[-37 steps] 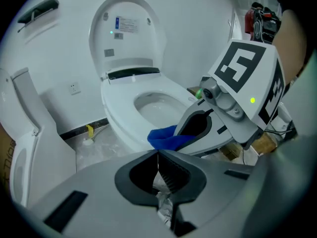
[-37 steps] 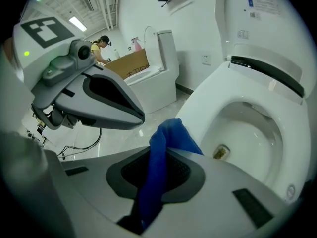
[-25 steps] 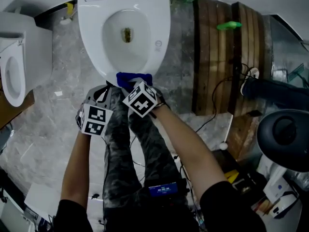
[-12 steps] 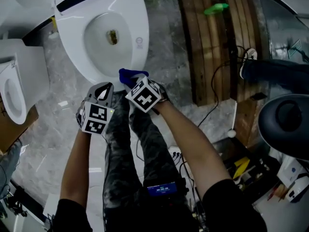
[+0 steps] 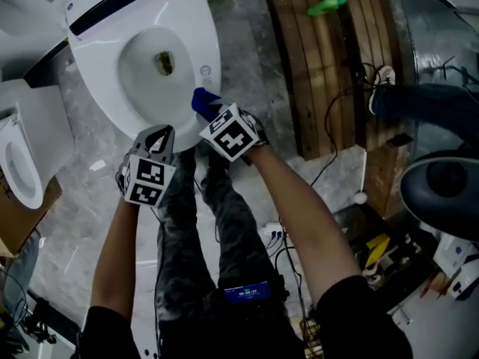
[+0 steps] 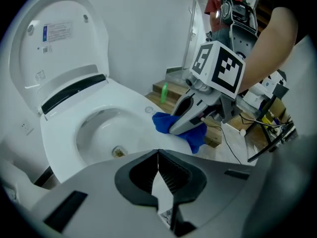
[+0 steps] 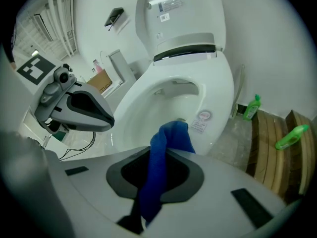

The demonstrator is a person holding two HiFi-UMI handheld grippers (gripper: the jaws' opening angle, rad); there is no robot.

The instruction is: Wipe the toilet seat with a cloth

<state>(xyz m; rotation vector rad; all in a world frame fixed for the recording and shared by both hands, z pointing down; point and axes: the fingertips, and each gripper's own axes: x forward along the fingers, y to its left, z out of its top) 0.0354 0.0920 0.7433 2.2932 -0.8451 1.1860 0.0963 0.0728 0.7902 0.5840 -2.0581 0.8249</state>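
The white toilet seat (image 5: 101, 96) lies down over the bowl, with the lid (image 6: 54, 48) raised behind it. My right gripper (image 5: 210, 111) is shut on a blue cloth (image 5: 202, 100) and presses it against the seat's front right rim. In the right gripper view the cloth (image 7: 169, 137) hangs between the jaws, over the seat (image 7: 218, 98). My left gripper (image 5: 160, 135) is shut and empty, just off the seat's front edge. From the left gripper view its closed jaws (image 6: 158, 155) point at the bowl, with the cloth (image 6: 162, 121) to the right.
A second white toilet (image 5: 26, 155) stands at the left. A wooden slatted platform (image 5: 329, 66) with a green bottle (image 5: 323, 6) lies to the right. Cables (image 5: 340, 159) and a round black stool (image 5: 441, 193) sit lower right. The person's legs stand below the grippers.
The right gripper has carried the cloth from the front tip of the seat round to its front right rim. The left gripper has stayed by the front edge.
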